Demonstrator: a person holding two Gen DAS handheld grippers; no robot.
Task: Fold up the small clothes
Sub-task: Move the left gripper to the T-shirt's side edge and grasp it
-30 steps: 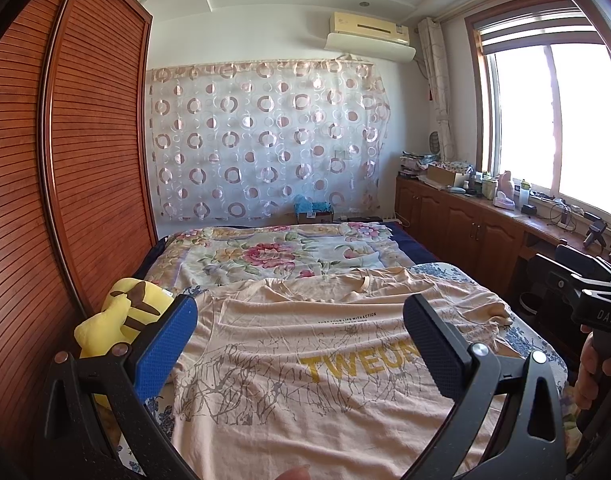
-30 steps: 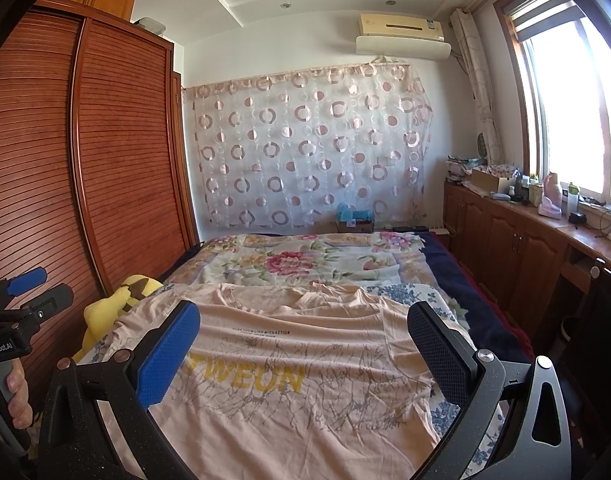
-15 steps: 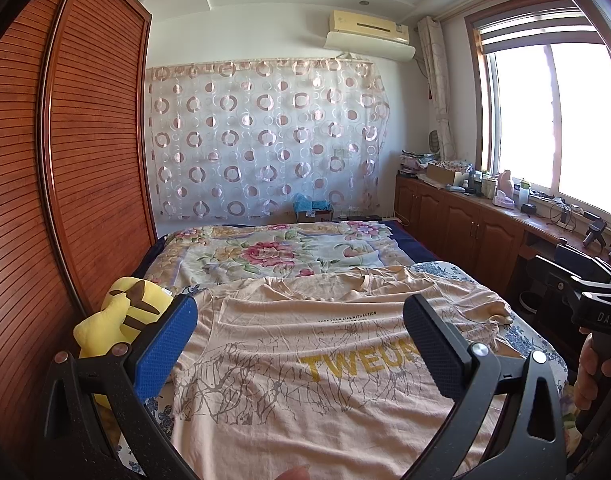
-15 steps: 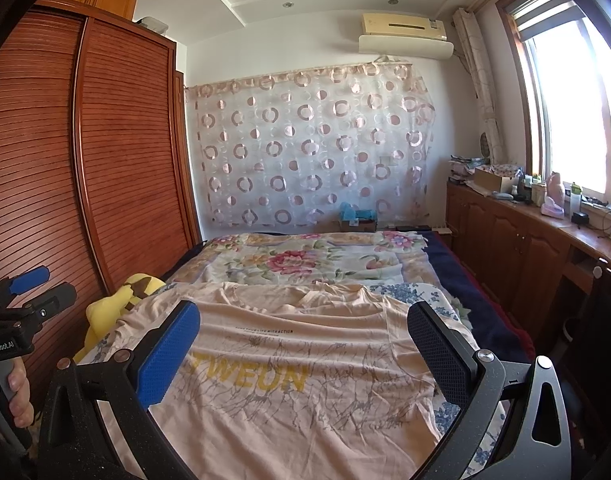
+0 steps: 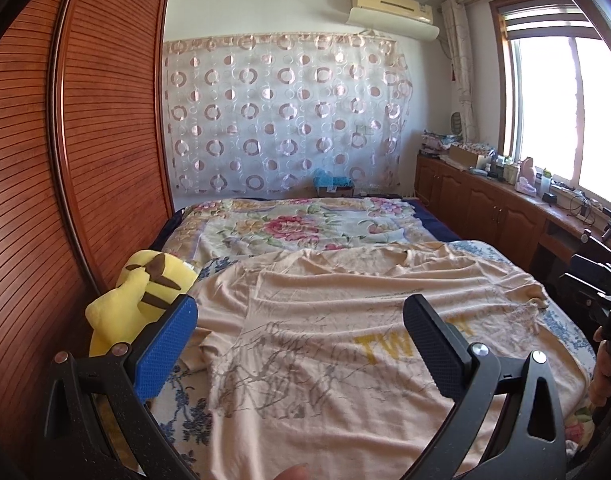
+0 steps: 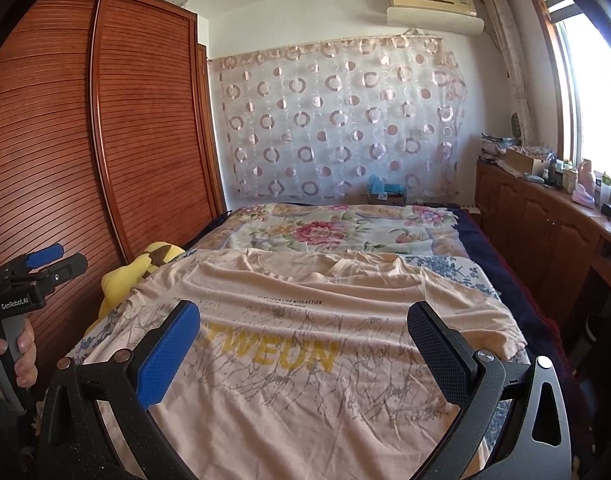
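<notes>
Peach T-shirt (image 5: 345, 320) lies spread flat, print side up, on the bed (image 5: 305, 228) over a floral bedspread; collar at the far end, hem toward the cameras.

Left wrist view: left hand-held gripper (image 5: 301, 344) is wide open, nothing between its fingers, hovering above the shirt's left half. Only "TW" of the yellow lettering is visible; the rest sits behind the black finger. The yellow plush toy (image 5: 141, 300) shows in full beside the wardrobe (image 5: 85, 140), just off the shirt's left sleeve. At the far right edge, the right hand-held gripper's body appears, w/ part of a hand on it.

Right wrist view: right hand-held gripper (image 6: 303, 340) also wide open and empty, above the shirt's mid/right part. Here "WEUN" reads clearly, plus a small black text line above it. Plush is mostly hidden behind the shirt's edge. At left, a hand (image 6: 9, 356) grips the other tool's handle.

Cardboard box (image 6: 523, 160) on the window-side worktop (image 6: 585, 216); contents prob. small clutter, too blurred to tell.
</notes>
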